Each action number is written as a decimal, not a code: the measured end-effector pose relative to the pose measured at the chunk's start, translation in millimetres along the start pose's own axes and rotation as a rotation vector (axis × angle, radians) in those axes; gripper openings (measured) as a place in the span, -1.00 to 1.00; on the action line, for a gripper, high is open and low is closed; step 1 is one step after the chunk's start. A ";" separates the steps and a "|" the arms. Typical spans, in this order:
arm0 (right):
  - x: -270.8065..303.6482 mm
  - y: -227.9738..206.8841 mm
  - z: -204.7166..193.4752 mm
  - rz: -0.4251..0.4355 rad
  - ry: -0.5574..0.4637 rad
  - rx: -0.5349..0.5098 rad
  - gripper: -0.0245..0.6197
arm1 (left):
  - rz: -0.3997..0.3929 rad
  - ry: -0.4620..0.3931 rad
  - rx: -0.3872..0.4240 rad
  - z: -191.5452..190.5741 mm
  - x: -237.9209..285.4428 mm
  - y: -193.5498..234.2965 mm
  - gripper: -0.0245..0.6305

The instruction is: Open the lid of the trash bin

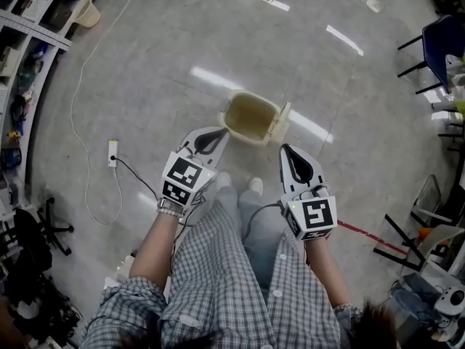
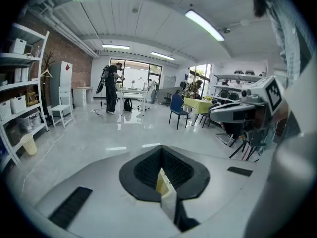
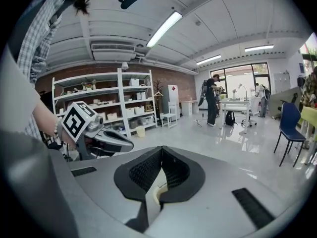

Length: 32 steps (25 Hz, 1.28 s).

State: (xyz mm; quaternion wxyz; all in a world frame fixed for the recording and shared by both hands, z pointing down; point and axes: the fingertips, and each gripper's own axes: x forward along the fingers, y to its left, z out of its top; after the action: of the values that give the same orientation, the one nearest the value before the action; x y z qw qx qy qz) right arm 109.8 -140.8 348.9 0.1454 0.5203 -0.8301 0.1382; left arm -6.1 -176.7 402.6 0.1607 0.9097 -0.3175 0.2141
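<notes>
Small beige plastic trash bin (image 1: 251, 116) stands on the grey floor (image 1: 160, 107) w/ its inside showing. The bin's beige lid (image 1: 282, 122) hangs flipped at its right side, so the opening step looks done. Left gripper (image 1: 215, 138) hovers near the bin's near-left corner, right gripper (image 1: 288, 153) near the lid side. Both have jaws pressed together, nothing btwn them. Next move prob. just calls for pulling clear of the bin w/o bumping the lid.

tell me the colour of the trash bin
Cream-beige: the small rectangular plastic trash bin shows clearest in the head view.
</notes>
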 end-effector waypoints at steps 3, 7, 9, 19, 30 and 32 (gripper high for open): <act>-4.8 -3.1 16.1 -0.021 -0.026 0.006 -0.87 | 0.027 -0.049 0.014 20.1 -17.1 -0.3 -0.91; -10.9 -1.3 43.4 -0.023 -0.069 -0.015 -0.87 | 0.068 -0.105 0.028 42.3 -39.4 1.4 -0.91; -14.3 0.5 56.0 -0.022 -0.086 -0.027 -0.87 | 0.088 -0.127 0.039 52.3 -50.9 1.7 -0.91; -25.6 6.9 109.1 -0.025 -0.184 -0.125 -0.87 | 0.144 -0.278 0.083 105.6 -100.6 -0.8 -0.91; -27.5 7.9 148.2 -0.018 -0.242 -0.206 -0.87 | 0.166 -0.378 0.054 129.8 -117.8 5.2 -0.91; -28.7 8.1 152.0 -0.027 -0.253 -0.213 -0.87 | 0.167 -0.389 0.062 133.9 -120.9 5.1 -0.91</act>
State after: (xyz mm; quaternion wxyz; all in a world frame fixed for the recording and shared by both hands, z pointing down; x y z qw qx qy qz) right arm 99.6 -171.7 197.5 0.0958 0.5262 -0.8448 -0.0191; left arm -56.3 -176.3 229.3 0.0500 0.9089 -0.4101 0.0565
